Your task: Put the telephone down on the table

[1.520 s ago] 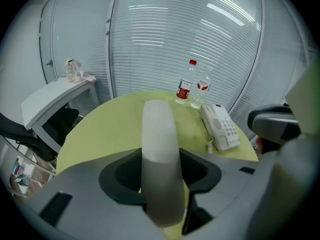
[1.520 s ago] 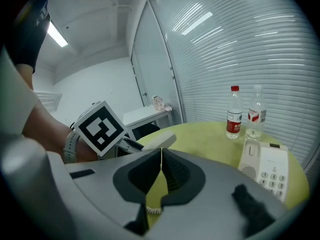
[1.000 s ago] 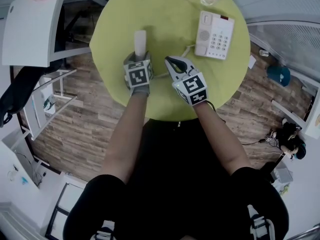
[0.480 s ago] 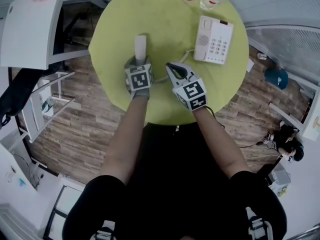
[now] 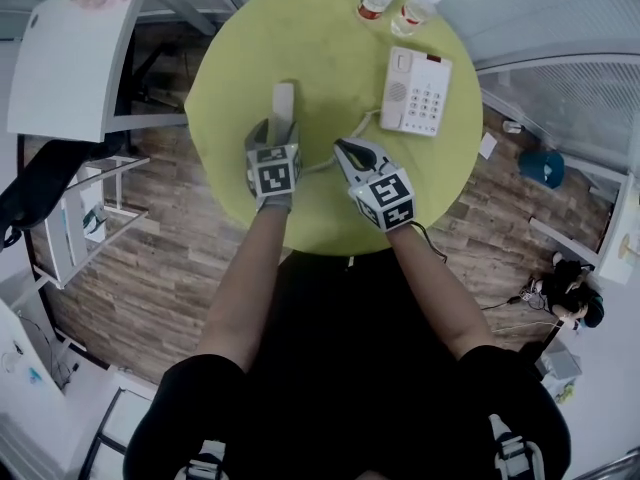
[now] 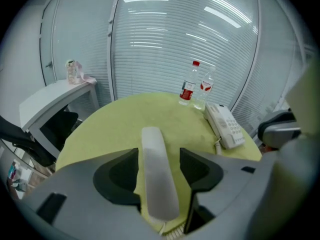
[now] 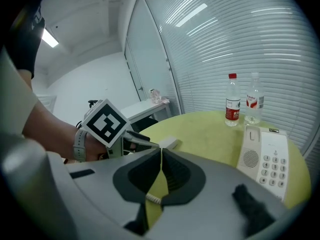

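The handset [image 5: 284, 101] lies flat on the yellow-green counter [image 5: 330, 38], well to the left of the base [image 5: 414, 90] from where the person stands. It points away from the person, and the coiled cord [image 5: 368, 120] joins it to the base. The left gripper [image 5: 276, 128] straddles its near end. Its fingers [image 6: 120, 176] have just been opening and now stand released, one on each side of the handset, with counter showing in both gaps. The right gripper [image 5: 343, 148] hangs between handset and base, a little nearer the person than the base, its fingers [image 7: 145, 176] clenched tip to tip. A bit of cord shows in the slot behind the tips, but I cannot tell whether it is nipped.

The set-down looks done to me, so what is left is a clean exit. I would lift the left gripper straight up and back along the handset's line with the fingers kept wide, so that neither pad nudges it sideways. I would also watch the cord at the near end, since a snag would tug the handset toward the base.

The handset is a slim, pale grey-white bar with rounded ends and a smooth matte shell.
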`<state>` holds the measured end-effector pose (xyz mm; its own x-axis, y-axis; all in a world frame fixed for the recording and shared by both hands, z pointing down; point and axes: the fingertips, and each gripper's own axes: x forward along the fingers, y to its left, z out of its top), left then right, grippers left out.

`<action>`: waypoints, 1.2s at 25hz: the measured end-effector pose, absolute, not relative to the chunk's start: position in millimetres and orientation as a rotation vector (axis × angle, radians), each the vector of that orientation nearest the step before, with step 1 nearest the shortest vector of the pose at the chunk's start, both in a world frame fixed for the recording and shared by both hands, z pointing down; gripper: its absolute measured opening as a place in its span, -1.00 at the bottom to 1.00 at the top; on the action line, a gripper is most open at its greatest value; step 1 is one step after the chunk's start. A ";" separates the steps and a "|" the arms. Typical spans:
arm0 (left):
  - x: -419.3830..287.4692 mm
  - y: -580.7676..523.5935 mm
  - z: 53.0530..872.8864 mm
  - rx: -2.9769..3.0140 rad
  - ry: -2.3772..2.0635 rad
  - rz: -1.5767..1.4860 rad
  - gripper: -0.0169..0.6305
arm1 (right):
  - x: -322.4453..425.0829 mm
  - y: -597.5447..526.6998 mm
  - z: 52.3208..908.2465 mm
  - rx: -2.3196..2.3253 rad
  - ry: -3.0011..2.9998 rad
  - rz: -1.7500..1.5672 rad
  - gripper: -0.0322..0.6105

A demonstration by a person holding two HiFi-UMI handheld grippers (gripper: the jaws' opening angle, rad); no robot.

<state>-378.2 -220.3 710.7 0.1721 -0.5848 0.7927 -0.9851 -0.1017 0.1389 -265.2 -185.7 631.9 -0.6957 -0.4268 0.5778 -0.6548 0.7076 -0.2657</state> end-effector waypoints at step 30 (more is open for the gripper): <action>-246.5 -139.8 409.7 2.639 -1.112 0.277 -0.47 | -190.1 -130.0 414.3 0.971 -2.678 0.342 -0.84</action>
